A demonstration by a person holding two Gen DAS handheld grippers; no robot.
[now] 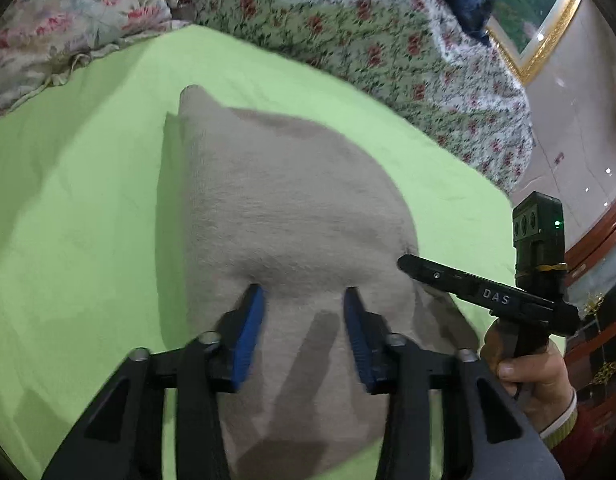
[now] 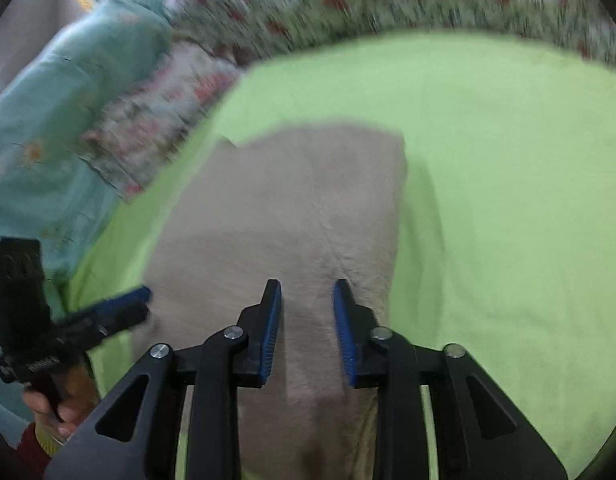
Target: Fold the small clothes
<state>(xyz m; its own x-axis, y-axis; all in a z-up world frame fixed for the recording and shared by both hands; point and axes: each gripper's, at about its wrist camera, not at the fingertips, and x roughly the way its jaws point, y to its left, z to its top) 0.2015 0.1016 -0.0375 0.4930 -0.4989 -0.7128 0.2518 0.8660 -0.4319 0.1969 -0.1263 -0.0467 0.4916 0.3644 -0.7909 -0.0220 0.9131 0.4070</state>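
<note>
A bed covered in a lime-green sheet [image 1: 87, 200] fills both views, with a floral quilt [image 1: 368, 32] heaped along its far side and a gilt-framed picture [image 1: 536, 24] on the wall beyond. On the sheet lies the task's thing, a beige garment [image 1: 275, 208], spread mostly flat, its long axis running away from both cameras toward the quilt; the far end looks squared off in the right wrist view and comes to a rounded corner in the left wrist view. The left tongs [image 1: 303, 292] stand open over the near part of the cloth, blue pads apart with nothing between them. The right tongs [image 2: 307, 286] are likewise open and empty above the near portion of the garment [image 2: 275, 208]; seen from the left camera they reach in from the right edge of the cloth. Both sit at the near end, roughly equally close, so a lengthwise fold probably means gripping the near edge and carrying it forward. Motion blur makes actual contact with the fabric impossible to judge.
</note>
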